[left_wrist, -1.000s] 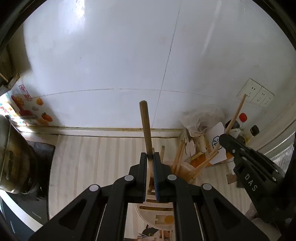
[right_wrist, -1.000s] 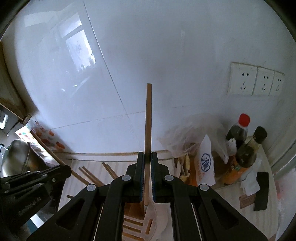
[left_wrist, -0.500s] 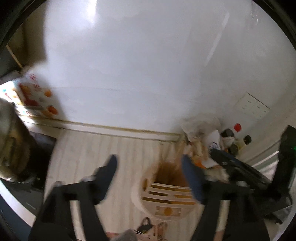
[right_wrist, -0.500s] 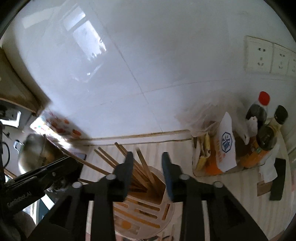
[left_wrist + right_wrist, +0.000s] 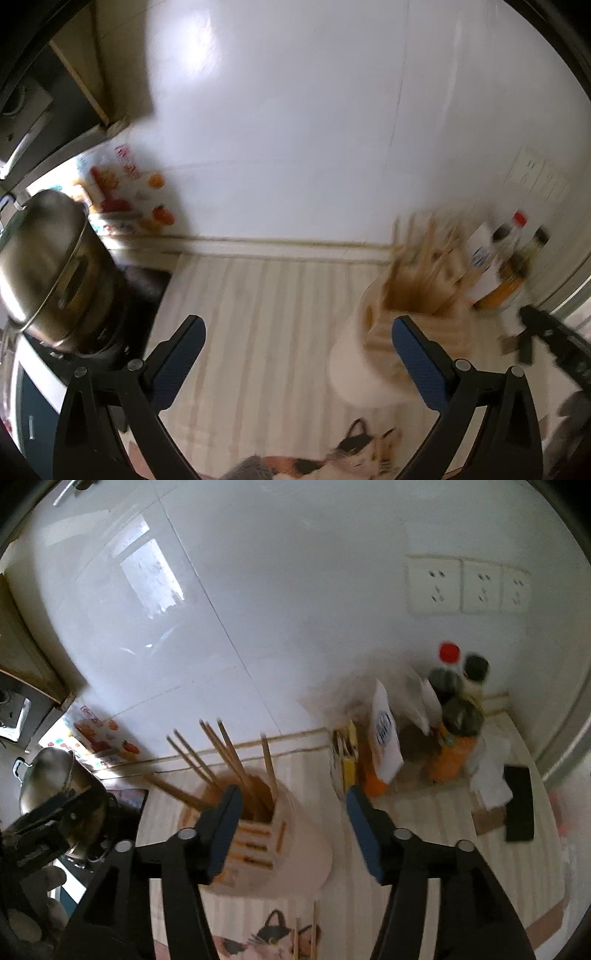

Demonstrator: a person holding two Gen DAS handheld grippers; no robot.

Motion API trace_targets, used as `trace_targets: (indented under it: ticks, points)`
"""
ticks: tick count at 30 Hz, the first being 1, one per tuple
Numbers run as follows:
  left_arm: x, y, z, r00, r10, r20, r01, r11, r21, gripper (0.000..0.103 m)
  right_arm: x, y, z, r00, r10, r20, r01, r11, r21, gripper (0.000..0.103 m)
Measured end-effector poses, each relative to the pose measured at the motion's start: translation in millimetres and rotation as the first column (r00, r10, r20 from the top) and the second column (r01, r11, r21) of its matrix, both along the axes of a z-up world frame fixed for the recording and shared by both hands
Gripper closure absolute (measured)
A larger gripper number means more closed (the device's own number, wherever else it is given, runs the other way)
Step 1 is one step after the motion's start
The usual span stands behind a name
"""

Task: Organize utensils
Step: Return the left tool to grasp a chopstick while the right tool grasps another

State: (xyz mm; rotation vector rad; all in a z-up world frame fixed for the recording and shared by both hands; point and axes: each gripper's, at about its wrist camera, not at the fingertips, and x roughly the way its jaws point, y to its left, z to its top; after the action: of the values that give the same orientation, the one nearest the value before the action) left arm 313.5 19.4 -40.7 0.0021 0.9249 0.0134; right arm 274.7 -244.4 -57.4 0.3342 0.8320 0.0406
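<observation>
A cream utensil holder [image 5: 295,845] with slotted sides stands on the striped counter and holds several wooden utensils [image 5: 229,755] that stick up out of it. It shows blurred in the left wrist view [image 5: 373,354]. My right gripper [image 5: 291,829] is open and empty just above and in front of the holder. My left gripper [image 5: 295,354] is open and empty, to the left of the holder. The right gripper's arm shows at the right edge of the left wrist view [image 5: 554,339]. The left gripper shows at the left edge of the right wrist view [image 5: 51,816].
A steel pot [image 5: 48,266] sits on a black stove at the left. Sauce bottles [image 5: 454,716] and packets [image 5: 384,738] crowd the back right corner under wall sockets [image 5: 465,587]. A cat-print mat [image 5: 273,934] with two thin sticks [image 5: 314,934] lies near the front. A black object [image 5: 519,805] lies at the right.
Both grippers have opened and let go of their wooden utensils, which now stand in the holder. Both have drawn back and opened wider; the left has swung leftward.
</observation>
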Motion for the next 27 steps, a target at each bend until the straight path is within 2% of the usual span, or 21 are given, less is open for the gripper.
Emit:
trace_targets:
  ticks: [3, 5, 7, 12, 15, 17, 20, 24, 25, 27]
  points:
    - [-15.6, 5.2, -35.0, 0.998, 0.032, -0.06, -0.029, 0.999, 0.043, 0.0, -18.5, 0.9, -15.7, 1.0, -0.017, -0.02, 0.018, 1.0, 0.0, 0.037]
    - [-23.1, 7.4, -55.9, 0.995, 0.047, -0.092, -0.042, 0.997, 0.062, 0.0, -30.5, 3.4, -30.8, 0.999, -0.034, -0.029, 0.033, 0.999, -0.015, 0.028]
    - [-32.5, 10.4, -82.1, 0.989, 0.065, -0.132, -0.053, 0.995, 0.089, 0.0, -38.9, 8.0, -48.1, 0.998, -0.037, -0.05, 0.035, 0.999, -0.035, 0.028]
    - [-57.9, 11.5, -149.1, 0.966, 0.078, -0.246, -0.037, 0.985, 0.166, 0.0, -59.6, 16.8, -115.3, 0.977, -0.042, -0.211, 0.035, 0.999, -0.037, 0.028]
    - [-70.0, 11.5, -184.3, 0.951, 0.098, -0.294, -0.028, 0.972, 0.233, 0.0, -71.5, 28.5, -165.6, 0.943, -0.018, -0.332, 0.008, 0.999, -0.032, 0.038]
    - [-74.8, 10.9, -205.0, 0.94, 0.111, -0.324, -0.016, 0.96, 0.281, 0.0, -76.7, 39.1, -195.3, 0.913, 0.001, -0.407, -0.02, 0.999, -0.043, 0.051]
    - [-80.9, 9.5, -225.5, 0.929, 0.123, -0.35, 0.0, 0.943, 0.333, 0.0, -83.1, 53.8, -227.0, 0.884, 0.022, -0.467, -0.055, 0.997, -0.058, 0.056]
    - [-84.7, 5.5, -235.2, 0.918, 0.121, -0.378, 0.019, 0.938, 0.347, 0.0, -86.2, 71.9, -253.8, 0.856, 0.049, -0.515, -0.11, 0.99, -0.089, 0.057]
    - [-86.6, 0.8, -234.7, 0.918, 0.111, -0.381, 0.03, 0.938, 0.344, 0.0, -86.4, 76.5, -260.4, 0.844, 0.058, -0.533, -0.132, 0.986, -0.101, 0.065]
    - [-88.8, -8.4, -231.3, 0.92, 0.086, -0.383, 0.049, 0.943, 0.329, 0.0, -89.4, 82.7, -261.5, 0.847, 0.058, -0.528, -0.167, 0.973, -0.161, 0.089]
